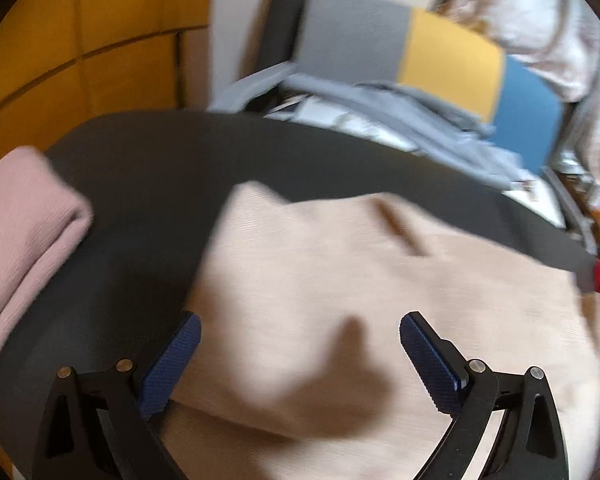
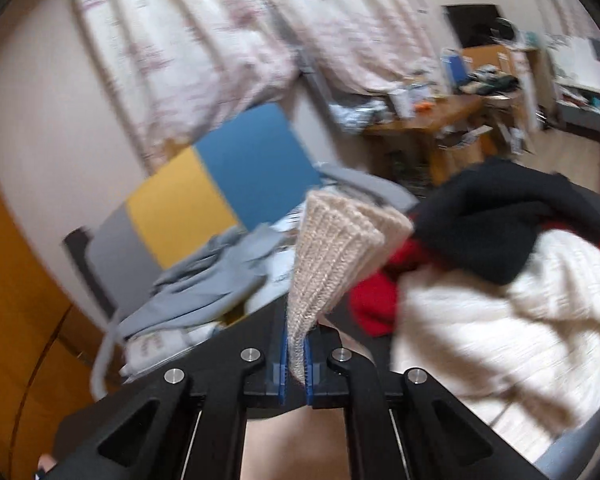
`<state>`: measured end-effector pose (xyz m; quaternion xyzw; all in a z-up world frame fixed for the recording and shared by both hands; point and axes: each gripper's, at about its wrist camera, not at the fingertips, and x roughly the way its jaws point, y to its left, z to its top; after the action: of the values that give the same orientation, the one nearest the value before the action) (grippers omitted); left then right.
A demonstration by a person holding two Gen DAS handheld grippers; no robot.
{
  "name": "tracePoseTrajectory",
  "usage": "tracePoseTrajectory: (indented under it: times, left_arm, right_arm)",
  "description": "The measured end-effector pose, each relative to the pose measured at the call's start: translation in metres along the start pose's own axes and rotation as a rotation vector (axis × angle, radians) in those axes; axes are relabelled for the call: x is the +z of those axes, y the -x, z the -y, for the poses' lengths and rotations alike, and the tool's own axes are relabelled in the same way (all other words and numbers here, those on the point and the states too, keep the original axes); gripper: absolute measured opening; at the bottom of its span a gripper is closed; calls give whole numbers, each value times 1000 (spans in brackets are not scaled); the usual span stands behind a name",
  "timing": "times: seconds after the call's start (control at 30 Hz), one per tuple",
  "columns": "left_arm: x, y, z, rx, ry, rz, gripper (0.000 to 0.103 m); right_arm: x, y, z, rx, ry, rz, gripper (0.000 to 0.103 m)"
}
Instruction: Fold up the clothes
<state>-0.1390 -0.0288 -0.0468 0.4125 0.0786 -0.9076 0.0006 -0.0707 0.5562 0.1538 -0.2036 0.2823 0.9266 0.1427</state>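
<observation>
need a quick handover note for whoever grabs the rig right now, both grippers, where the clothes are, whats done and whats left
Left gripper: open, hovering over the beige knit sweater spread on the dark work surface; it holds nothing.
Right gripper: shut on a ribbed edge of the beige knit sweater, lifted clear of the surface.
Done: a pink folded garment sits at the left edge of the surface.
Left: finish folding the beige sweater, then work through the pile on the right, which holds a white knit, a black garment and a red garment.
</observation>
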Motion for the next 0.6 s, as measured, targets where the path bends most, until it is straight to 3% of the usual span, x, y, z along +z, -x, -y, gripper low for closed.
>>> tracePoseTrajectory:
  times: [0.17, 0.33, 0.4, 0.6]
  left_arm:
    - [-10, 22, 51, -115, -133, -1, 101]
    - [-21, 33, 79, -244, -160, -41, 101]
    - [-21, 30, 84, -260, -143, -55, 101]
    - [-28, 15, 90, -271, -74, -130, 101]
  right_arm:
    - [-43, 2, -66, 189, 13, -72, 5]
    - [-121, -13, -145, 363, 134, -193, 5]
    - [-158, -24, -165, 426, 150, -259, 5]
    - [-250, -72, -183, 421, 172, -478, 11]
